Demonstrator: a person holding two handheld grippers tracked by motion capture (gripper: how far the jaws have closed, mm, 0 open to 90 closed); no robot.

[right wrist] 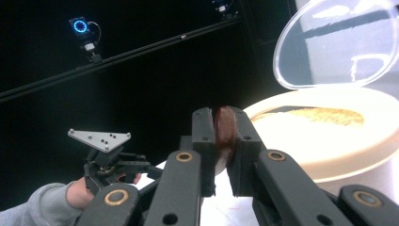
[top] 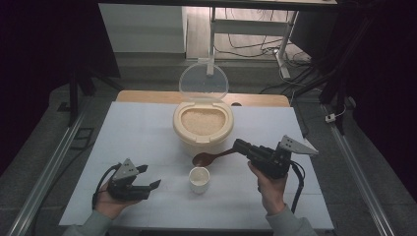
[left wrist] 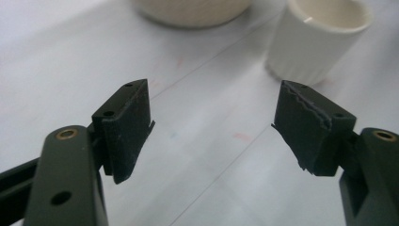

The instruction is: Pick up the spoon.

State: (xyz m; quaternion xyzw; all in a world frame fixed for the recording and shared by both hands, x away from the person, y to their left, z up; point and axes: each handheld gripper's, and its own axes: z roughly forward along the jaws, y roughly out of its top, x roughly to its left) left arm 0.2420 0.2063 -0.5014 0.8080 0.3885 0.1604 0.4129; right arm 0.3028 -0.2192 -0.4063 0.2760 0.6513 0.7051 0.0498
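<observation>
A cream rice container (top: 202,123) full of white rice stands at the table's middle back, its clear lid (top: 203,82) raised upright. In front of it sits a small white cup (top: 199,179). My right gripper (top: 239,146) is shut on the handle of a brown spoon (top: 204,158), whose bowl hovers between the container and the cup. In the right gripper view the spoon handle (right wrist: 226,136) is pinched between the pads, with the container (right wrist: 329,141) beyond. My left gripper (top: 151,175) rests low at the front left, open and empty. The cup (left wrist: 315,42) lies ahead and right of it.
The white table board (top: 137,128) has bare room on its left and right sides. A wooden tabletop edge (top: 147,96) runs behind it. Metal rails (top: 46,172) flank the table on the floor, and cables and a desk frame (top: 282,44) lie behind.
</observation>
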